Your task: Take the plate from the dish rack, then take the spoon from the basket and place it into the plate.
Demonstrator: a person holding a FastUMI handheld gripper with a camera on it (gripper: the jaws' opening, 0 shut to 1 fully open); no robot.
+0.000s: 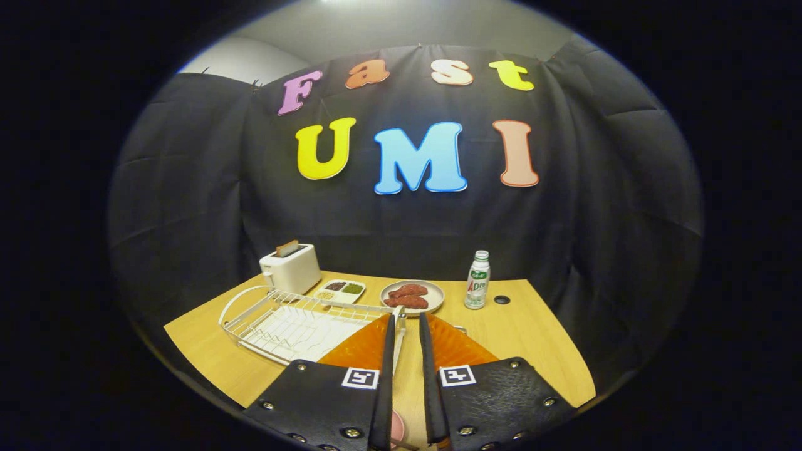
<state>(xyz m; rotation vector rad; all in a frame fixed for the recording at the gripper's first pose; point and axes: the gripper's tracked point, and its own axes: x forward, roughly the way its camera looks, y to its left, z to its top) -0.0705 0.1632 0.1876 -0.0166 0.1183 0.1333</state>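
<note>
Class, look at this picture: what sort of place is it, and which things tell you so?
Probably a mock kitchen table in a booth: a toaster, a white dish rack and a dish of meat. The claw holds an orange plate.

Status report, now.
Gripper jaws narrowed on orange plate, grip unconfirmed. Plate above white dish rack. Meat dish, bottle beyond.

Toaster (291,268) behind dish rack (294,322); bottle (477,280) rt of meat plate (412,296).
</note>
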